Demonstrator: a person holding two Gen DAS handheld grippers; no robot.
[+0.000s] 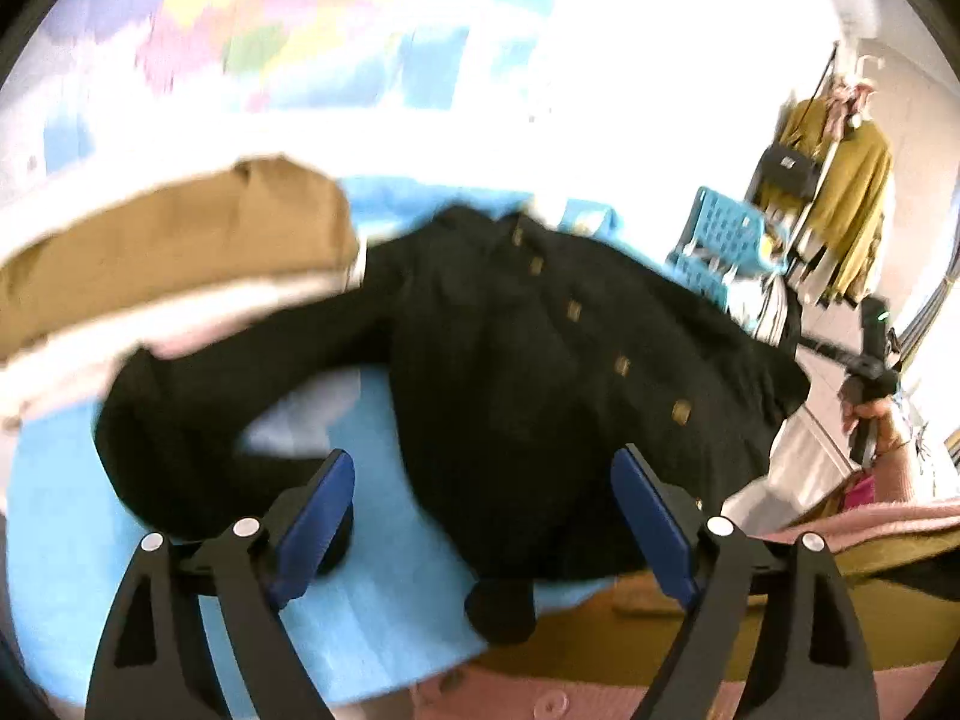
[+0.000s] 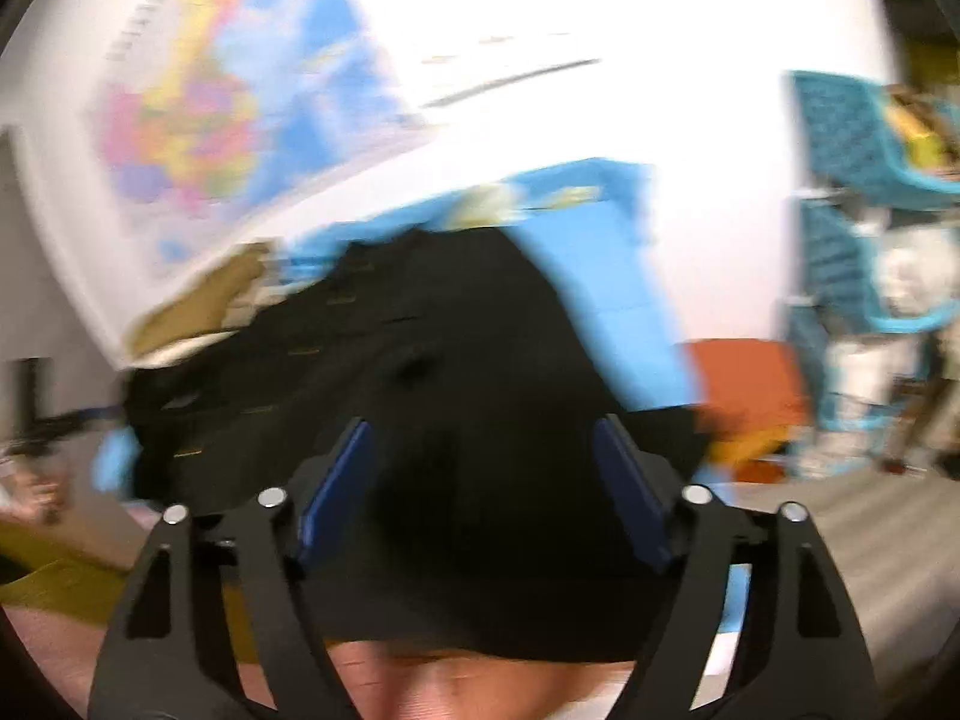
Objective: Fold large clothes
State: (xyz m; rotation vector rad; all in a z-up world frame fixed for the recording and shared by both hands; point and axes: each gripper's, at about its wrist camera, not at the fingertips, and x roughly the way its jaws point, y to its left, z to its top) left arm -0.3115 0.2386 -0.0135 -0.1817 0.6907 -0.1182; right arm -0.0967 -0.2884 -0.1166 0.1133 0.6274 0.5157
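A black buttoned jacket (image 1: pixel 540 360) with gold buttons lies spread on a light blue cloth-covered table (image 1: pixel 90 540), one sleeve curling toward the near left. My left gripper (image 1: pixel 483 516) is open just above the jacket's near hem, holding nothing. In the right wrist view the same black jacket (image 2: pixel 456 390) lies on the blue table (image 2: pixel 612 276). My right gripper (image 2: pixel 483 486) is open over the jacket's near edge, empty. Both views are motion-blurred. The right gripper also shows in the left wrist view (image 1: pixel 870 360), held by a hand at the far right.
A folded tan garment (image 1: pixel 180 246) sits on a pale one at the table's back left. Blue plastic baskets (image 1: pixel 720 240) and a clothes rack with a mustard garment (image 1: pixel 852 198) stand at the right. A map (image 2: pixel 198 120) hangs on the wall. An orange object (image 2: pixel 744 390) sits beyond the table.
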